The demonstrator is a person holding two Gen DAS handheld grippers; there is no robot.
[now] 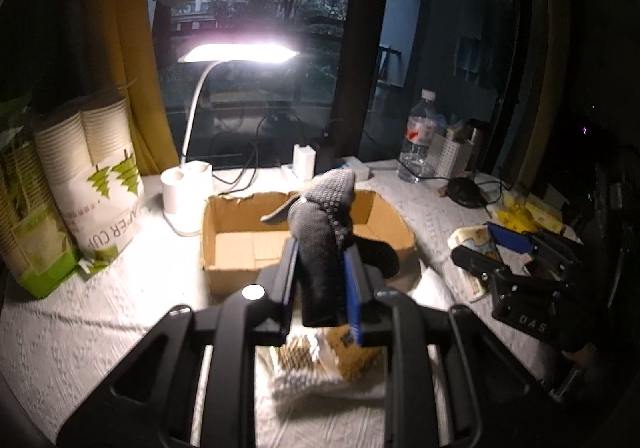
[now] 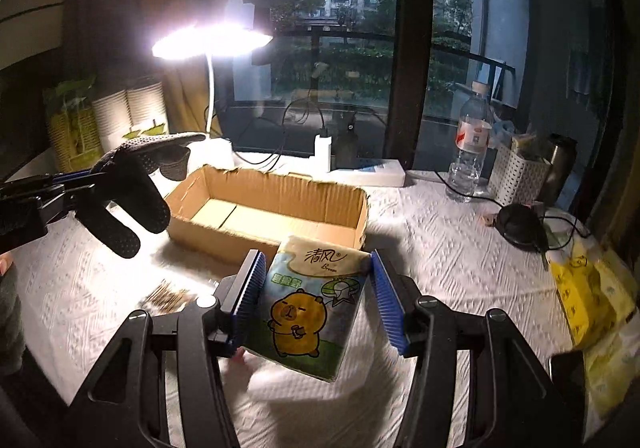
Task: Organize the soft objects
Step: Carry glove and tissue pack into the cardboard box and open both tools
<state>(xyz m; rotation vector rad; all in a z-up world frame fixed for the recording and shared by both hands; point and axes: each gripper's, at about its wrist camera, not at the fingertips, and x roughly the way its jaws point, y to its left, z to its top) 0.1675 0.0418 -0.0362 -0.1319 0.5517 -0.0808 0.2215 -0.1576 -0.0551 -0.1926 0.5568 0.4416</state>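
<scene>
My left gripper is shut on a black dotted glove and holds it in the air just in front of an open cardboard box. The glove also shows in the right wrist view, left of the box. My right gripper is shut on a soft tissue pack with a cartoon capybara, held just in front of the box's near wall. The right gripper and pack show in the left wrist view at the right. The box looks empty.
A lit desk lamp stands behind the box. Paper cup packs are at the left. A water bottle, white basket and black round object are at the back right. Yellow packets lie right. A patterned cloth item lies under the left gripper.
</scene>
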